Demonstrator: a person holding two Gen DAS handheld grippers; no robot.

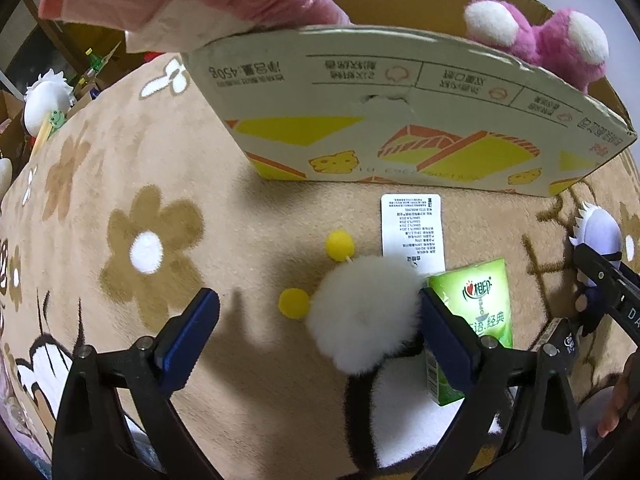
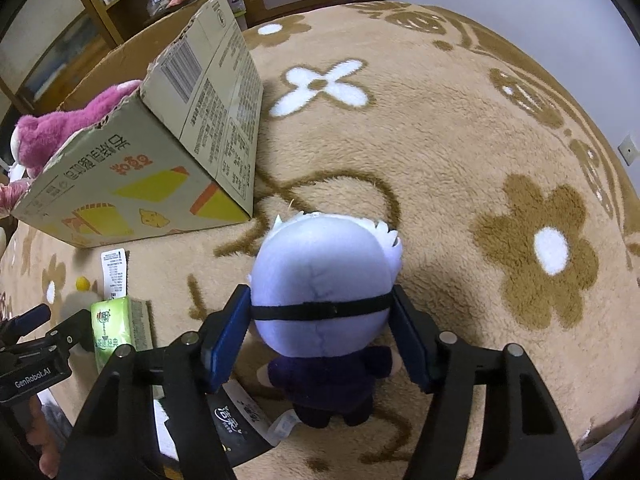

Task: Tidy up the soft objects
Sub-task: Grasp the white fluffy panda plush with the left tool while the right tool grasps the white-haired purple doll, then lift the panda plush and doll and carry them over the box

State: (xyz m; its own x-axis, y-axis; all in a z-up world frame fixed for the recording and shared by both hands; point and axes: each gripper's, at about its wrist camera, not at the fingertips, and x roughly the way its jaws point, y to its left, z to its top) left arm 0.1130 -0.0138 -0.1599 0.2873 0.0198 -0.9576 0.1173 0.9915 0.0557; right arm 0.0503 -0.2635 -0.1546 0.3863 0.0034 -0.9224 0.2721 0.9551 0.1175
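Beige flowered plush carpet (image 2: 460, 152) carries everything. Right claw (image 2: 320, 332) clamps a white-haired, dark-clothed plush doll (image 2: 320, 272) by its head. Left claw (image 1: 316, 332) gapes wide, gripping nothing, around a white fluffy pom-pom toy (image 1: 364, 312).

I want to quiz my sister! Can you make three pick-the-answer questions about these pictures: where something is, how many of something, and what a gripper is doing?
1. Where is the pink plush bear? A in the cardboard box; B under a chair; C in a gripper.
2. How many yellow pompoms lie beside the white fluffy ball? A one; B two; C four.
3. The left gripper is: A shut tight; B holding a book; C wide open.

Answers: A, the bear pokes over the box's rim; B, two show; C, its fingers stand far apart.
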